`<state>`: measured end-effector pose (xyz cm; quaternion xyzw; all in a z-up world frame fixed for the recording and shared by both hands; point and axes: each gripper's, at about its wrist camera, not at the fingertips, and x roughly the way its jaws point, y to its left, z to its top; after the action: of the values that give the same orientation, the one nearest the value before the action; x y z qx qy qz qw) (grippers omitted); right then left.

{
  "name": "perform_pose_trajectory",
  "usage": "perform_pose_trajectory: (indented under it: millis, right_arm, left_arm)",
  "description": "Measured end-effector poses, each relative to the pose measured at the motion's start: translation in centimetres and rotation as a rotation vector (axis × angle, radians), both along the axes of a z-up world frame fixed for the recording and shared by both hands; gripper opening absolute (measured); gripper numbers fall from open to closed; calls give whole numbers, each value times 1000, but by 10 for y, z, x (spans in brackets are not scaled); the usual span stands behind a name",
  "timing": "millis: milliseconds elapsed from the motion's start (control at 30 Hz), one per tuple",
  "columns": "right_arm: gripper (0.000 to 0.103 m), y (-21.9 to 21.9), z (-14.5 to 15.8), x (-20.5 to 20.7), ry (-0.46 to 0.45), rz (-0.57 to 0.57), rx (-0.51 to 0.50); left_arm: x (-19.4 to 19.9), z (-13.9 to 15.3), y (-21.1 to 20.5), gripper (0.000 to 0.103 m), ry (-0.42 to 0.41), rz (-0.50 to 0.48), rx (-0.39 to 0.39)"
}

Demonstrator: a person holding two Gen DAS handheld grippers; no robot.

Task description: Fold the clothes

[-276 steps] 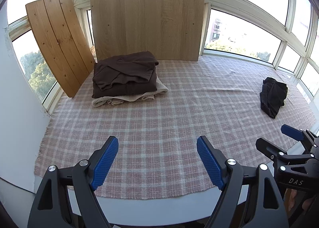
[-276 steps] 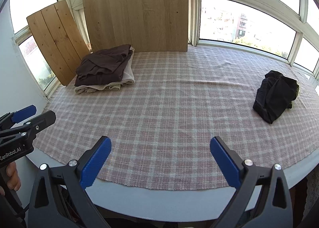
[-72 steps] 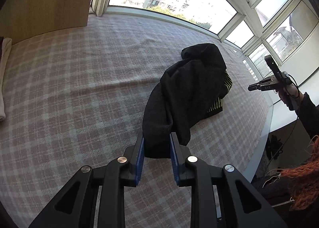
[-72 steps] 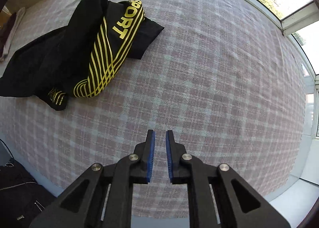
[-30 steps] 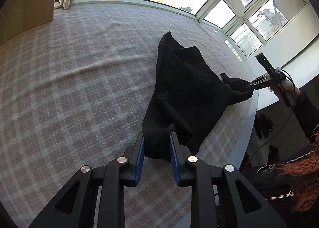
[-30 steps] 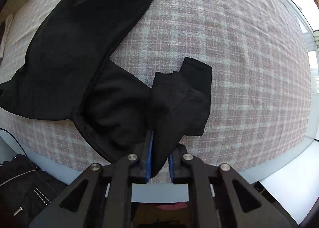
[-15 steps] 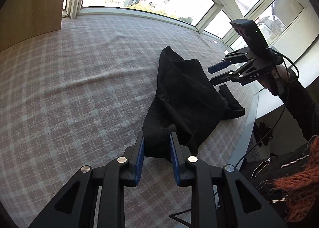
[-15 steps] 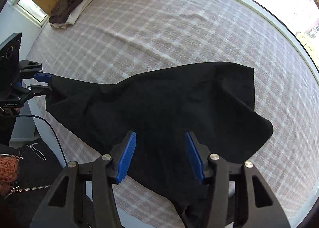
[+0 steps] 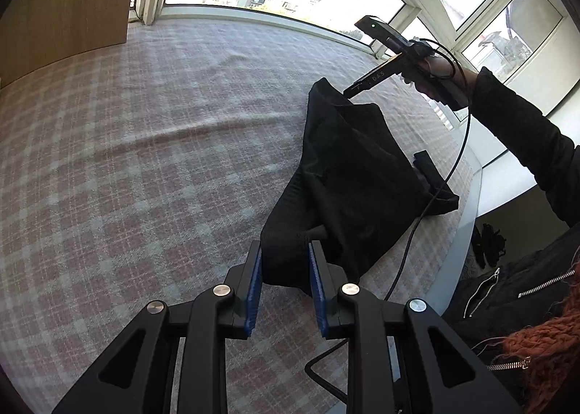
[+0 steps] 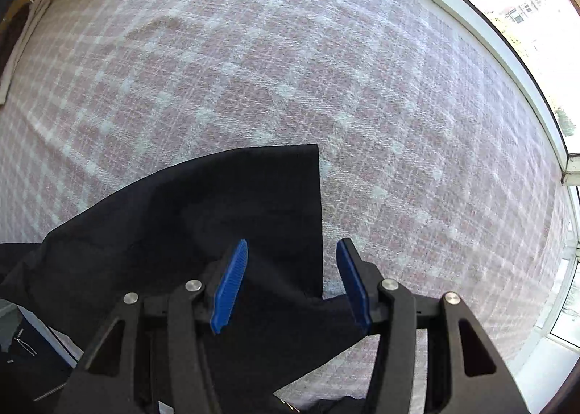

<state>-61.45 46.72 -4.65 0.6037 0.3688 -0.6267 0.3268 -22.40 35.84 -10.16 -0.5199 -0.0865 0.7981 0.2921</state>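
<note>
Your left gripper (image 9: pixel 284 281) is black with blue ribbed pads (image 9: pixel 253 290) and silver screws (image 9: pixel 222 290); at 3 o'clock, your black sleeve (image 9: pixel 525 138), zipped jacket (image 9: pixel 514 290), black cable (image 9: pixel 435 193).

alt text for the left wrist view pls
The left hand-held gripper is shut on one end of a black garment lying on a pink plaid cloth. At its far end, the right hand-held gripper points down at the fabric.

Black garment (image 10: pixel 203 232) runs off the lower left edge (underside hidden) — folded stack (image 10: pixel 21 26) cropped
</note>
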Motion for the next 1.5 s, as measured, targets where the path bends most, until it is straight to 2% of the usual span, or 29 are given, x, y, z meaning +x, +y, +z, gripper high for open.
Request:
perform_pose_trajectory:
  millis: [167, 300, 500, 567, 633, 767, 900, 1000, 1133, 1233, 1300, 1367, 1400, 1467, 1500]
  right_arm:
    - [51, -17, -5, -13, -19, 29, -67]
    - [51, -38, -16, -23, 23, 59, -39]
    - [50, -38, -19, -40, -44, 32, -77]
    - [44, -35, -16, -41, -47, 45, -94]
    - [7, -33, -12, -36, -41, 66, -105]
    - [6, -29, -3, -18, -82, 100, -110]
    - [6, -15, 26, 15, -77, 102, -151]
    - [6, 22, 61, 37, -76, 60, -208]
    - [6, 111, 89, 64, -117, -48, -227]
    - [7, 185, 60, 100, -238, -190, -145]
    - [7, 234, 26, 131, -305, -221, 16]
    - [9, 257, 15, 150, -289, -254, 98]
    - [11, 263, 17, 153, -268, -273, 105]
    - [24, 245, 41, 147, -204, -244, 22]
    - [45, 231, 54, 143, -172, -212, -25]
  left_arm:
    - [-9, -3, 5, 23, -20, -9, -20]
    - [-13, -1, 6, 23, -27, -17, -31]
    - [-19, -2, 5, 23, -33, -16, -35]
    - [-22, -4, 6, 23, -38, -15, -36]
    - [-23, -4, 6, 23, -41, -16, -37]
    - [-23, -5, 7, 23, -43, -20, -42]
    - [-23, -4, 4, 23, -38, -20, -40]
    - [-21, -4, 0, 23, -35, -16, -34]
    - [-18, -7, -2, 23, -39, -22, -26]
    - [-16, -9, -3, 23, -39, -25, -22]
    - [-14, -8, -4, 23, -32, -31, -14]
    - [-14, -8, -4, 23, -29, -36, -8]
    - [-14, -8, -4, 23, -32, -37, -7]
    - [-15, -11, -2, 23, -41, -38, -13]
    - [-15, -12, 0, 23, -45, -41, -15]
